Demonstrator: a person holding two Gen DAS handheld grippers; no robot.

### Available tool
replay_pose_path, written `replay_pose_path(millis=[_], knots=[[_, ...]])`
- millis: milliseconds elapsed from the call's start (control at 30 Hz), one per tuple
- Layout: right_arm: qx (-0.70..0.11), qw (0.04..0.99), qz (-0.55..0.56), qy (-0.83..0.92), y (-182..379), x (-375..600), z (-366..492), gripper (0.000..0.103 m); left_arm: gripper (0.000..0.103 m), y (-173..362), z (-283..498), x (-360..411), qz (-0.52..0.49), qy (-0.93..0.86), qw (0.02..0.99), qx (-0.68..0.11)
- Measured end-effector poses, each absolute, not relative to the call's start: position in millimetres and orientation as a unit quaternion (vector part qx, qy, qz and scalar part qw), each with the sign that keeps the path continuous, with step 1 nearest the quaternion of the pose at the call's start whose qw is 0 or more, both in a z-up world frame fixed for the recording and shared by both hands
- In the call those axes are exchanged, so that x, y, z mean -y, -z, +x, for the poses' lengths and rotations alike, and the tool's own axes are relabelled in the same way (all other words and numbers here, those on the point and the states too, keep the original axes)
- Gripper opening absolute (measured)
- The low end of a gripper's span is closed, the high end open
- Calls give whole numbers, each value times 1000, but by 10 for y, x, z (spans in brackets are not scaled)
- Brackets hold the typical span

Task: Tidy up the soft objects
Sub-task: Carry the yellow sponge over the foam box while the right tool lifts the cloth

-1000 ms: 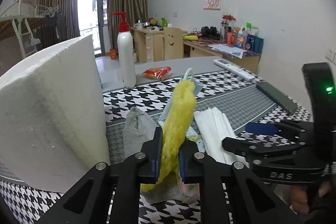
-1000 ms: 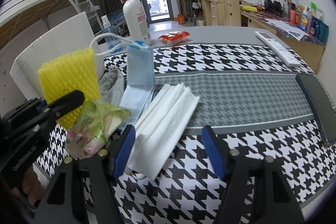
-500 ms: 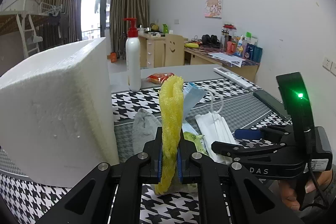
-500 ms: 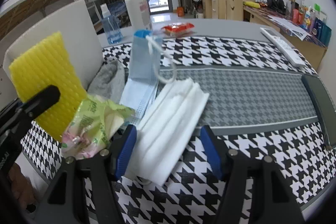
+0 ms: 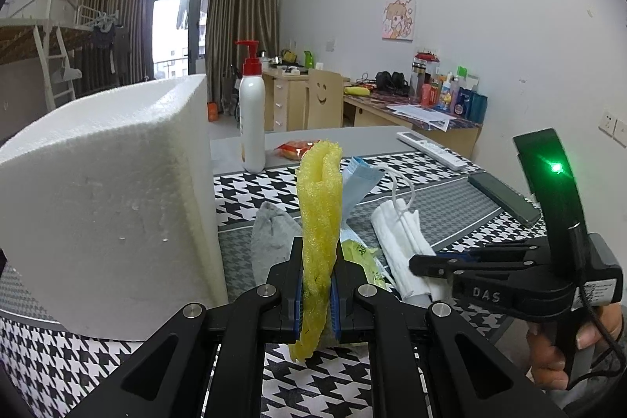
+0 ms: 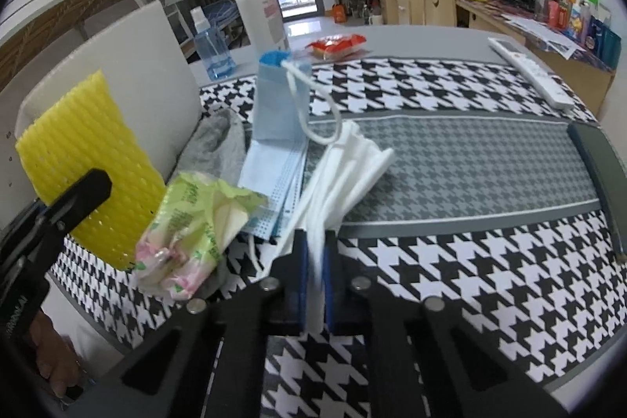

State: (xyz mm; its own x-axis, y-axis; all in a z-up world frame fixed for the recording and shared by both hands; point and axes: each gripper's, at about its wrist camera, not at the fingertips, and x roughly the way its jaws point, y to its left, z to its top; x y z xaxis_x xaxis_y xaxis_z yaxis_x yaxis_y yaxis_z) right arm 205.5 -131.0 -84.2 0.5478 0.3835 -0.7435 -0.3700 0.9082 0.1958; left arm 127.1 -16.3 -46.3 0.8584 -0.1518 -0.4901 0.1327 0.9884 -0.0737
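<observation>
My left gripper is shut on a yellow foam net sleeve and holds it upright above the table, beside the white foam box; the sleeve also shows in the right wrist view. My right gripper is shut on the near edge of a folded white cloth, which also shows in the left wrist view. A blue face mask, a grey sock and a green tissue pack lie beside it.
A white pump bottle, a small clear bottle, a red snack packet, a white remote and a dark flat case lie on the houndstooth cloth. The table edge is close in front.
My left gripper has lifted the yellow sleeve higher. My right gripper has moved onto the white cloth and shut on its near edge; the cloth's edge is raised.
</observation>
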Motion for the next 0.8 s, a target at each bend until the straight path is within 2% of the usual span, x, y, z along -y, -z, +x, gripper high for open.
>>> replay_pose_path(millis=[800], knots=[[-332, 923, 19, -195, 205, 1536, 1617, 9, 11, 138, 924, -6, -5, 49, 978, -204]])
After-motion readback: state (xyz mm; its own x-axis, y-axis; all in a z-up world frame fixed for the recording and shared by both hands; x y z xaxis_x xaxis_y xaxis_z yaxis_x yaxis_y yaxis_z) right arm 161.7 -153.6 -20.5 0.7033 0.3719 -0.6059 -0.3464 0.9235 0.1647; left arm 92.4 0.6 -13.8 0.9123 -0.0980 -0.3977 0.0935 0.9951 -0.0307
